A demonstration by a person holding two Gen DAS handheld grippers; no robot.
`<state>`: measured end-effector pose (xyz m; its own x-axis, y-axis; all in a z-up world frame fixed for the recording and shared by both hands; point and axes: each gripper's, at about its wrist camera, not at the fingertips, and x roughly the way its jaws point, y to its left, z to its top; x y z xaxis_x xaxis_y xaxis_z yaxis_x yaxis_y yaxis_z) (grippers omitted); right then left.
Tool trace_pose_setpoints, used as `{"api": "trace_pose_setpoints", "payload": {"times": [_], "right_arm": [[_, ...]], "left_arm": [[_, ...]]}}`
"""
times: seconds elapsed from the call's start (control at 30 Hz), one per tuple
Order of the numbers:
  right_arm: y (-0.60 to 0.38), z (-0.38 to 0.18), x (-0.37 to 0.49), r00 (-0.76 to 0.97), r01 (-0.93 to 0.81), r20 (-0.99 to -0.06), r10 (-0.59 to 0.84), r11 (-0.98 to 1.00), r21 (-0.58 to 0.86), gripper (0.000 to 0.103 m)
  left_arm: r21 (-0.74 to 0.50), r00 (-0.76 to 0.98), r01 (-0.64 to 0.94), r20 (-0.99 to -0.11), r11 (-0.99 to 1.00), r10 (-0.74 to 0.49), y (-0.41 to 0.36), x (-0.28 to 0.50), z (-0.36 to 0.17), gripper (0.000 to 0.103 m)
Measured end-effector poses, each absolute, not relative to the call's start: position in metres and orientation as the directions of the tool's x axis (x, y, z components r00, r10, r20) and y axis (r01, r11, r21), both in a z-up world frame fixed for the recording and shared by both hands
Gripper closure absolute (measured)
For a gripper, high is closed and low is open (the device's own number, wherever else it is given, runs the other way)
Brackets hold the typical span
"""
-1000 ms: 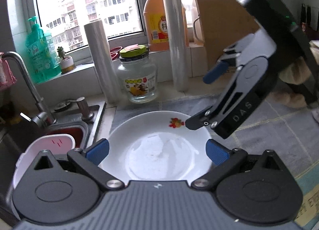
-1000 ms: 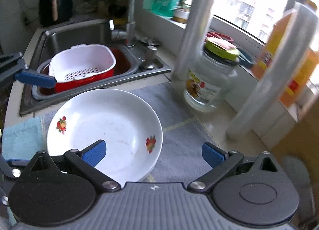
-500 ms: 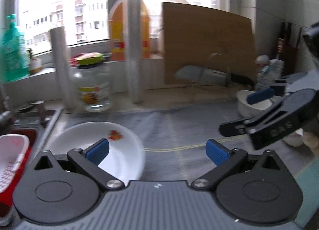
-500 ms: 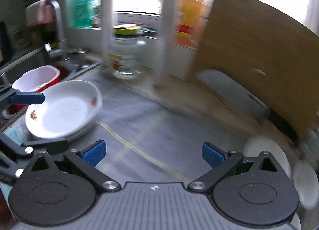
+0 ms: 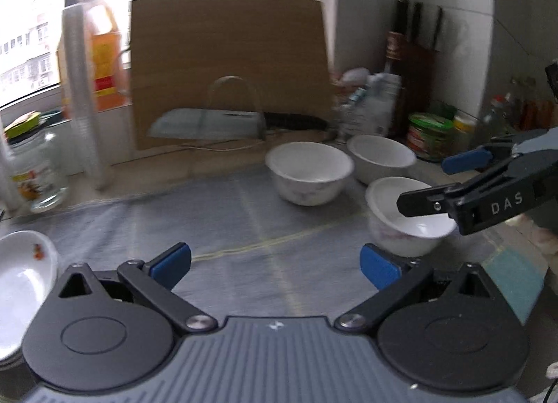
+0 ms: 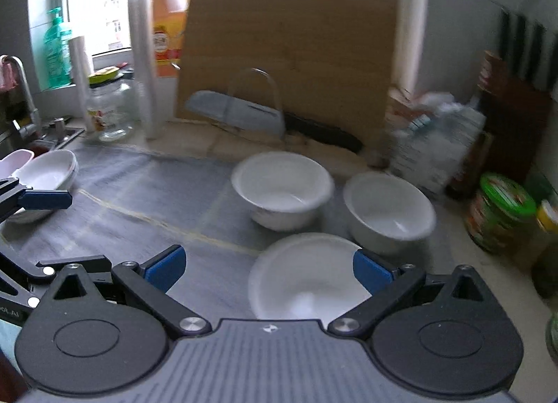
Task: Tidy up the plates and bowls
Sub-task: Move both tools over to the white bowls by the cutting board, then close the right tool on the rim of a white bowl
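Both tongs empty, jaws spread wide. Right tongs (image 6: pixel 268 268) hover over the near bowl (image 6: pixel 307 277), right blue pad (image 6: pixel 371 272) just above its right rim, left pad out over bare mat; can't tell whether anything touches yet, frame is motion-blurred. Left tongs (image 5: pixel 275 261) sit over the grey mat (image 5: pixel 226 228) in the middle of the counter, gripping nothing. Three white bowls cluster on the right: near bowl, far-left bowl (image 6: pixel 282 190), far-right bowl (image 6: pixel 389 211). The far pair look almost rim to rim, near bowl just in front of them. Stacked plates (image 6: pixel 45 176) are at the far left by the sink, well apart from the bowls. My read: plates are done, next is nesting the bowls, starting with the near one. Risks: jaws aren't centred on a wall, so closing here could pinch only the rim edge and the glazed bowl slips or tips. Tight spacing means a low or skewed approach can knock the far-right bowl toward the green-lidded jar (image 6: pixel 502 213) and bottles at the counter edge. The cleaver (image 6: pixel 240 111) leaning on the cutting board (image 6: pixel 289 43) behind is close enough to catch on a careless lift. Left tongs' arm also sits close to the right's path, so collision is possible if both converge.
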<state>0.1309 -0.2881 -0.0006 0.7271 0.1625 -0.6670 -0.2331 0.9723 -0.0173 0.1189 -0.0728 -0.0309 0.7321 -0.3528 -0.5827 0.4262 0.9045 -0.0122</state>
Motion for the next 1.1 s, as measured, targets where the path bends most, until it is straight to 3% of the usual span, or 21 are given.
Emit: {"api": "trace_pose_setpoints", "payload": {"times": [0.6, 1.1], "right_arm": [[-0.373, -0.024, 0.129, 0.678, -0.229, -0.702, 0.216, 0.97, 0.077, 0.0], [-0.373, -0.033, 0.163, 0.642, -0.305, -0.715, 0.276, 0.948, 0.091, 0.0]], "left_arm": [[0.017, 0.655, 0.513, -0.654, 0.858, -0.379, -0.172, 0.122, -0.065, 0.001], [0.022, 0.651, 0.547, -0.64, 0.837, -0.408, -0.21, 0.137, -0.085, 0.002]]}}
